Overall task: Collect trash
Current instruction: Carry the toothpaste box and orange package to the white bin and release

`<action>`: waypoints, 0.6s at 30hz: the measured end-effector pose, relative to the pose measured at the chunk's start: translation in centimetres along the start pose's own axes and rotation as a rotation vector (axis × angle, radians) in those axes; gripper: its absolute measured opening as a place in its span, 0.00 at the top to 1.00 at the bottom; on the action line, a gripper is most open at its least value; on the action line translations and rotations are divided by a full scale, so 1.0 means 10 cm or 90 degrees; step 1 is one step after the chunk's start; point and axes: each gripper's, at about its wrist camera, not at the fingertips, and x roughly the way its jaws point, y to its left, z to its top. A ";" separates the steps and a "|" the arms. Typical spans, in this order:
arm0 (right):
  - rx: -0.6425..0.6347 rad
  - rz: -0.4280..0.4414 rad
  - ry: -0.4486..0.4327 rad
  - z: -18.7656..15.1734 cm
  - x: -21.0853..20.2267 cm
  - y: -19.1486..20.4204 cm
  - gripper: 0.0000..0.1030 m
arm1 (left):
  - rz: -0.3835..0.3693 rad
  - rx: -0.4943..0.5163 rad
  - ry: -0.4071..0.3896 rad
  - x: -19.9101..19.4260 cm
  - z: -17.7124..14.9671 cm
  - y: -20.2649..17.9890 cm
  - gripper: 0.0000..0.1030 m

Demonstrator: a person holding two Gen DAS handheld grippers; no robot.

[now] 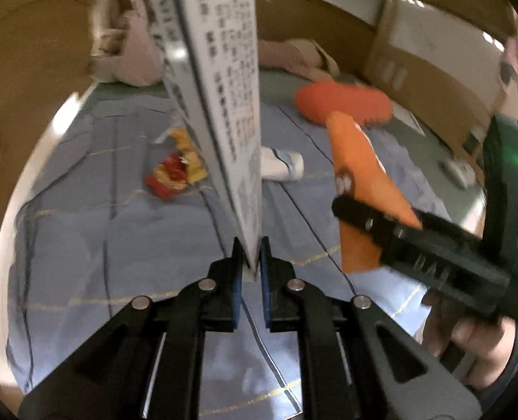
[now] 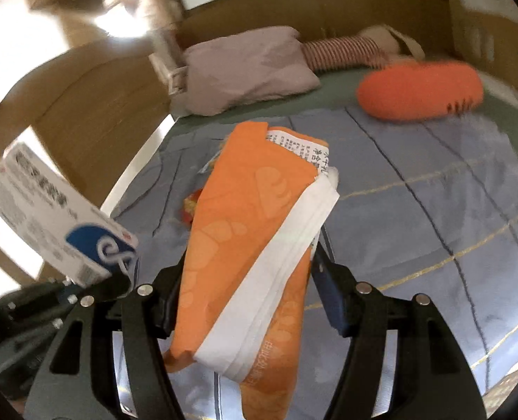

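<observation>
The left gripper (image 1: 251,262) had its jaws shut tight on the edge of a flat white box (image 1: 224,87) with small print, held up over the bed (image 1: 119,245). The right gripper (image 2: 245,273) had its jaws closed around an orange bag (image 2: 241,210) stuffed with white paper. A red and yellow wrapper (image 1: 175,171) lay on the blue blanket, near a small white packet (image 1: 281,166). An orange pillow (image 2: 419,91) sat farther back.

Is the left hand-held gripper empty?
No, the left hand-held gripper is shut on a flattened white printed box, lifted above the blue bedsheet.
</observation>
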 end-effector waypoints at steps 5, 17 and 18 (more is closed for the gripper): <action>0.001 -0.002 0.000 -0.01 0.03 0.02 0.38 | 0.032 -0.018 -0.026 -0.12 -0.08 -0.01 0.90; -0.013 -0.024 0.007 -0.03 0.09 0.12 0.38 | 0.045 -0.011 -0.019 -0.10 -0.15 0.06 0.90; -0.012 -0.025 0.007 -0.04 0.08 0.14 0.38 | 0.045 -0.012 -0.017 -0.08 -0.14 0.07 0.90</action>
